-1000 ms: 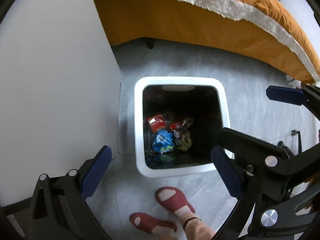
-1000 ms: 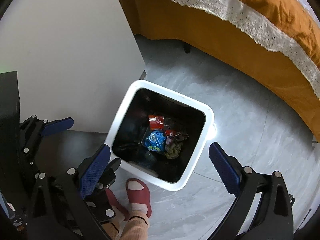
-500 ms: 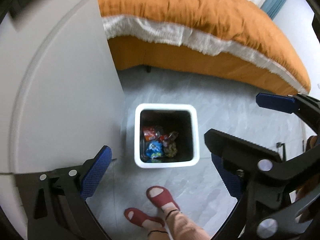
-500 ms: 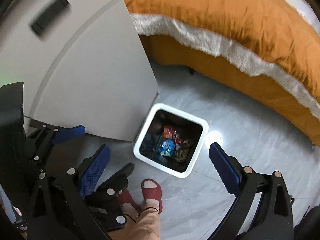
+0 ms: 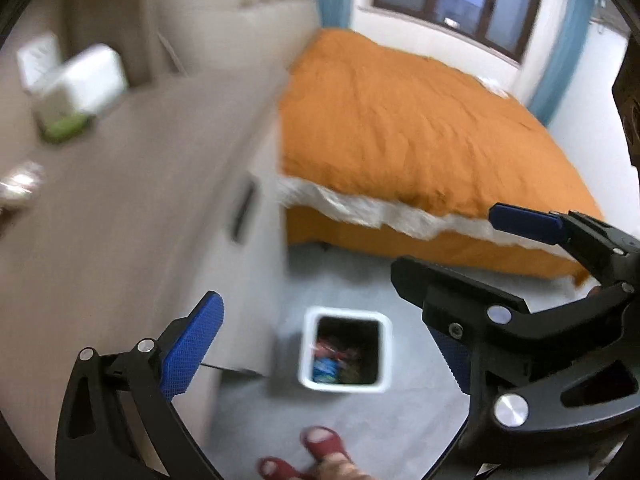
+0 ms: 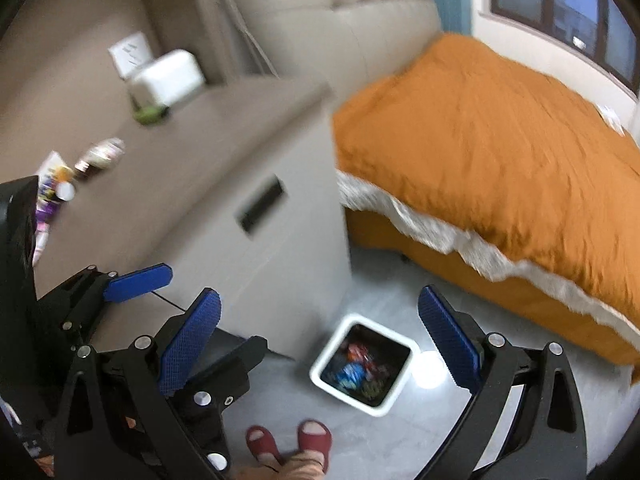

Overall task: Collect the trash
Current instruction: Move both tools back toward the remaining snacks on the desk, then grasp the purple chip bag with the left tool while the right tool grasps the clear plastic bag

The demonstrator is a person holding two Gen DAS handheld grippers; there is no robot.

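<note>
Left wrist view shows the white bin [image 5: 345, 354] on the floor [image 5: 400, 408], wrappers [image 5: 334, 362] inside, at 6 o'clock from the orange bed [image 5: 420, 128]. Both claws hang above it, empty: the left claw [image 5: 320, 352] is spread wide, and the right claw [image 6: 320, 342] is too. More trash [image 6: 60, 184] lies on the counter [image 6: 192, 152] at 10 o'clock.

Glossy grey floor [image 6: 404, 436], white plastic bin [image 6: 394, 398], orange cloth bedspread [image 6: 500, 152]

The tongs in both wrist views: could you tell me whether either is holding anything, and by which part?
Nothing is held. The left tongs and the right tongs both stand open and bare, high above the trash bin.
</note>
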